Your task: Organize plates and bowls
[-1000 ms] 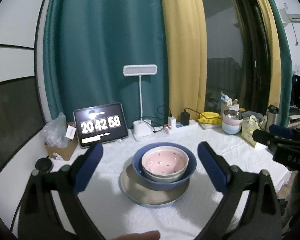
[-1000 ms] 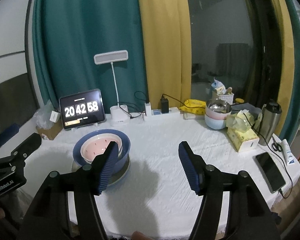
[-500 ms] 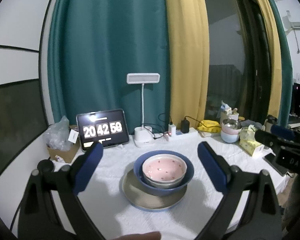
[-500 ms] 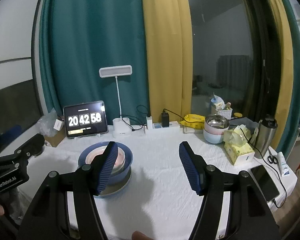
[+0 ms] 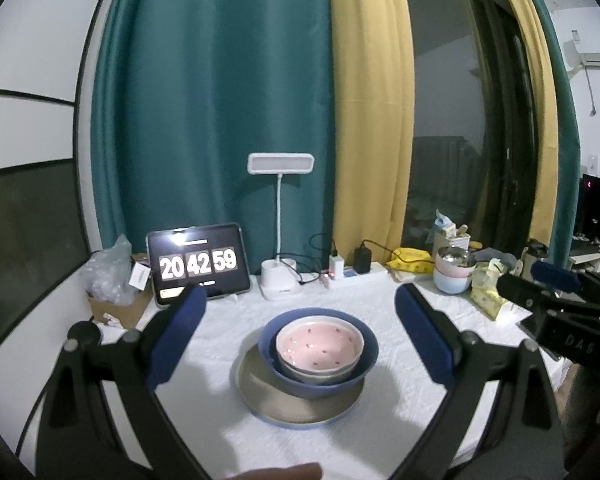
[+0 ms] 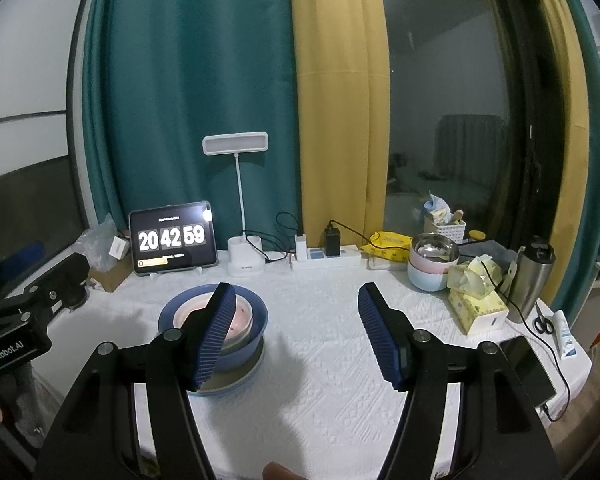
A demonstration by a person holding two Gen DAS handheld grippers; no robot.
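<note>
A pink spotted bowl [image 5: 320, 344] nests inside a blue bowl [image 5: 364, 364], which stands on a grey plate [image 5: 260, 392] on the white tablecloth. My left gripper [image 5: 300, 320] hovers over the near side of this stack, open, nothing between its blue pads. In the right wrist view the same stack [image 6: 256, 320] lies behind the left finger, partly hidden. My right gripper [image 6: 296, 320] is open over bare cloth to the right of the stack, holding nothing. Each gripper shows at the edge of the other's view.
At the back stand a tablet clock [image 6: 172, 240], a white desk lamp [image 6: 242, 264], a power strip [image 6: 326, 258] and stacked pastel bowls [image 6: 430, 270]. A tissue box [image 6: 478, 308], a steel flask [image 6: 530, 276], a phone [image 6: 526, 364] and scissors [image 6: 543, 322] sit at right.
Both views have drawn back and tilted up a little, so the stack looks smaller and more curtain shows. The clock has gone from 58 to 59. The dishes have not moved.
</note>
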